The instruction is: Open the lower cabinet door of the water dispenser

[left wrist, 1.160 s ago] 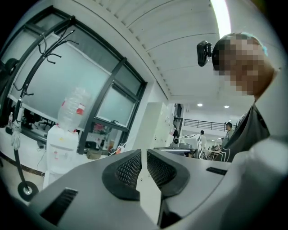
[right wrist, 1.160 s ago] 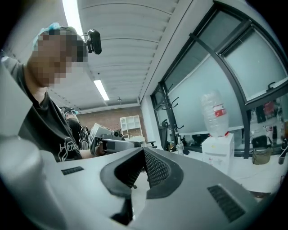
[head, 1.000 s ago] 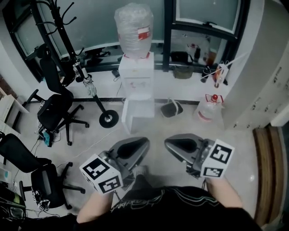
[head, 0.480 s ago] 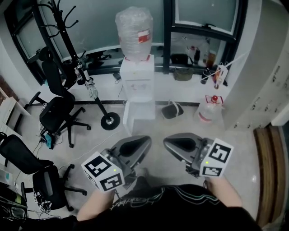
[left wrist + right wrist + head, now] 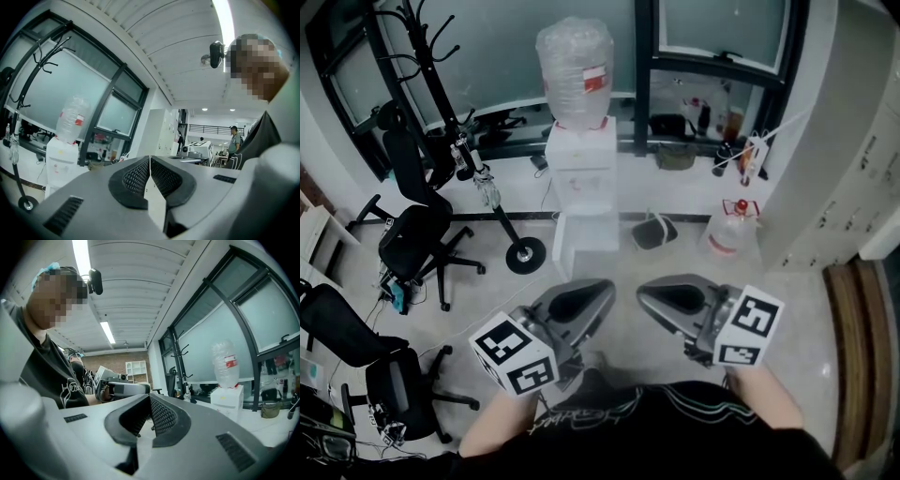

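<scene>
Little is changing since the earlier frame: the head camera is drifting slightly, so the dispenser (image 5: 579, 173) is sitting a touch lower in the head view, and both grippers are holding almost the same places above the floor. The left gripper (image 5: 602, 286) is now resting fully closed, its pads meeting with nothing between them. The right gripper (image 5: 643, 290) is likewise showing its pads together at the tips and is carrying nothing. The dispenser is standing at twelve o'clock from the grippers, well apart from them, against the window wall and with a bottle (image 5: 576, 66) on top. Its lower door (image 5: 584, 242) is the white panel at the bottom, seemingly shut. No handle or recess is showing from here, nor which side is hinged. The door is probably going to swing as a light, stiff, smooth panel, perhaps held by a small catch, so the pads may be slipping on a flat face. A free edge or finger recess opposite the hinge looks like the best hold. With the bottle on top, the unit is likely top-heavy, so a gentle pull seems wise.
</scene>
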Available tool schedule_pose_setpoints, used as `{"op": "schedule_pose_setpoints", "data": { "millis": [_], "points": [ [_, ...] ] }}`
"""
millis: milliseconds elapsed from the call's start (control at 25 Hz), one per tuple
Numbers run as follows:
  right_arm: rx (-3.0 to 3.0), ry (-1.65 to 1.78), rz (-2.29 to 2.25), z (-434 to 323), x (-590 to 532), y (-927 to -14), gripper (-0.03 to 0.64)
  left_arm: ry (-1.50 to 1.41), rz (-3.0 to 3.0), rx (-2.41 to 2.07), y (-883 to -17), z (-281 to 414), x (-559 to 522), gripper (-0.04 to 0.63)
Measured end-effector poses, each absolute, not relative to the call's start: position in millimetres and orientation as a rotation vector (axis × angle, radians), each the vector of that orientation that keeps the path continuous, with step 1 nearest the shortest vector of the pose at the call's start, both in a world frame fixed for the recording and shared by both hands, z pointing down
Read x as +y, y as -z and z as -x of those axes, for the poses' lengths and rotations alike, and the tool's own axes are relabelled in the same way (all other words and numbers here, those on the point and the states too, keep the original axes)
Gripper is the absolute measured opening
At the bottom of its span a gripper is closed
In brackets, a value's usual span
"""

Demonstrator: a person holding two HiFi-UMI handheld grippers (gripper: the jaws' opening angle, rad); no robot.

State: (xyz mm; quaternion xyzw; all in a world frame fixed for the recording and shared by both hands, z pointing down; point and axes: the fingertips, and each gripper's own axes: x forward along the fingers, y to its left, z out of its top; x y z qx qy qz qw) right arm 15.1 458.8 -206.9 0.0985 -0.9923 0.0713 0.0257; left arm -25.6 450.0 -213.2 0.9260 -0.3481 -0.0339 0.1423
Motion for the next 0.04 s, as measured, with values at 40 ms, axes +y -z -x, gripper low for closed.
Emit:
{"op": "schedule_pose_setpoints", "data": {
  "millis": [40],
  "points": [
    [-3.067,-0.220,-0.304,-15.1,458.3,206.7,0.012,0.098,-2.671,-1.004,212.7,25.5,449.3,0.008]
  ]
}}
